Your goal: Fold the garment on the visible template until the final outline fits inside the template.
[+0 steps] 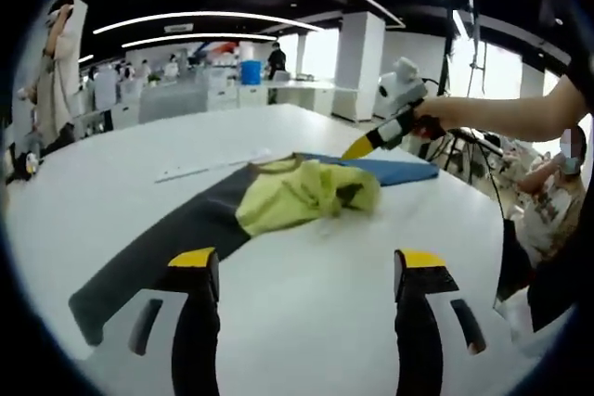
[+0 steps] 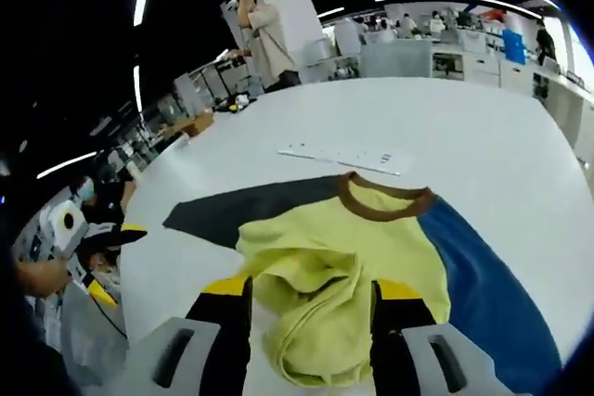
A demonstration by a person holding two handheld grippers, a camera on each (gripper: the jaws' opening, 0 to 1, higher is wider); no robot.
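Two jaws of our right gripper [image 2: 311,299] stand spread apart, with a bunched fold of the yellow shirt [image 2: 339,271] lying between them on the white table [image 2: 483,136]. We cannot tell if they touch the cloth. Our left gripper [image 1: 306,266] has its jaws spread wide over bare table, and the shirt lies just past them. One dark sleeve and one blue sleeve stretch out sideways. Farther off lies one white strip [image 2: 345,159]. One person [image 2: 264,34] stands beyond the table.
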